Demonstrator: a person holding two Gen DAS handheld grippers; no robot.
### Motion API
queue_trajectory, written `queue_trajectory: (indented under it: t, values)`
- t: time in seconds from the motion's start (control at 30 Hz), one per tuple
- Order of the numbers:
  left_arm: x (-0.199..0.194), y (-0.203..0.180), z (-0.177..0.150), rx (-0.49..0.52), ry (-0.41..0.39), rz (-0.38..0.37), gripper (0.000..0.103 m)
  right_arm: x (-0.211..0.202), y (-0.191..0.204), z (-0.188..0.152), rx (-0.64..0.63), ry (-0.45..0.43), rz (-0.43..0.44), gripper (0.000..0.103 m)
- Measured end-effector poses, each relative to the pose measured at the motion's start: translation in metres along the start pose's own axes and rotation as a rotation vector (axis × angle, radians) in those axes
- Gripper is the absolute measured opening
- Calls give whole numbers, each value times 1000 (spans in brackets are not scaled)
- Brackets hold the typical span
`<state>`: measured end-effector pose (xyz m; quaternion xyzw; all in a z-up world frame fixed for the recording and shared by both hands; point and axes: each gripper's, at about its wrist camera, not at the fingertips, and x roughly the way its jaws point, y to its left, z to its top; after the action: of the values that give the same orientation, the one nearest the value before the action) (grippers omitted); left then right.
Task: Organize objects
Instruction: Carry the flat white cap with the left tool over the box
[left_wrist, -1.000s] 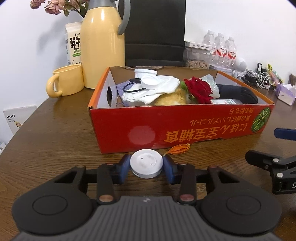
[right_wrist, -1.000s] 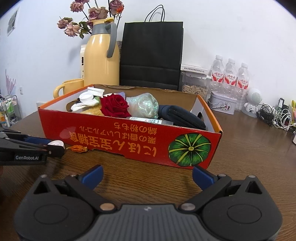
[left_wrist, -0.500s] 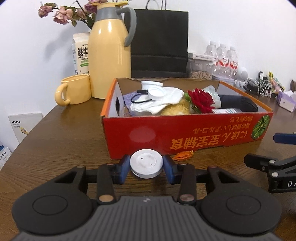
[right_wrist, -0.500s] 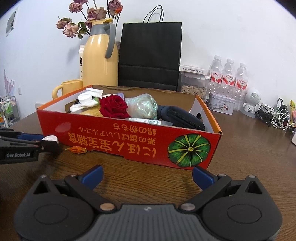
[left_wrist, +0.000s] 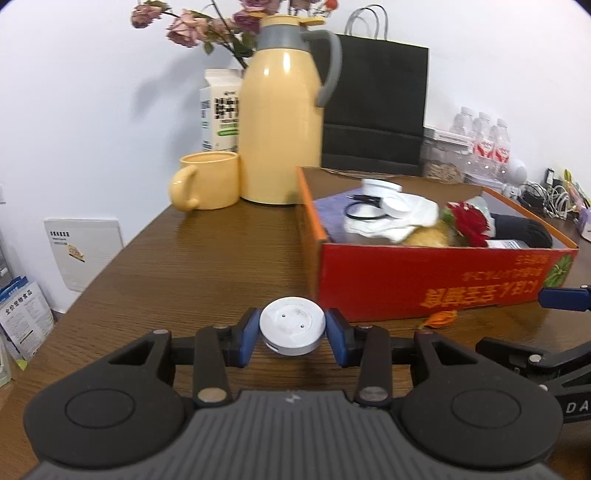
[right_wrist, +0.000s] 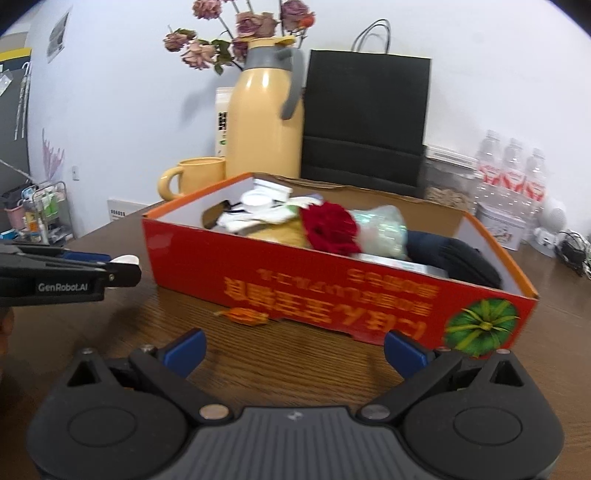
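1. A round white disc (left_wrist: 292, 326) is clamped between the blue pads of the left tool (left_wrist: 293, 332), narrowly parted, and is held above the wooden counter (left_wrist: 207, 266).
2. The right tool (right_wrist: 293, 349) is seen spread wide, with nothing between its fingers.
3. A red cardboard box (right_wrist: 332, 291) is set on the counter to the right of the disc, filled with a red rose (right_wrist: 330, 229), white cloth and other items.
4. A small orange object (right_wrist: 245, 315) is seen on the counter against the box front.
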<state>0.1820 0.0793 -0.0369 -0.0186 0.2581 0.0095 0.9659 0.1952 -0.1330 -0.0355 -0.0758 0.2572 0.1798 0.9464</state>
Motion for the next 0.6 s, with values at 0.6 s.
queue_trajectory:
  t: [0.6]
  values:
    - [-9, 34, 3, -43, -37, 21, 40, 42, 37, 17, 12, 79, -17, 69]
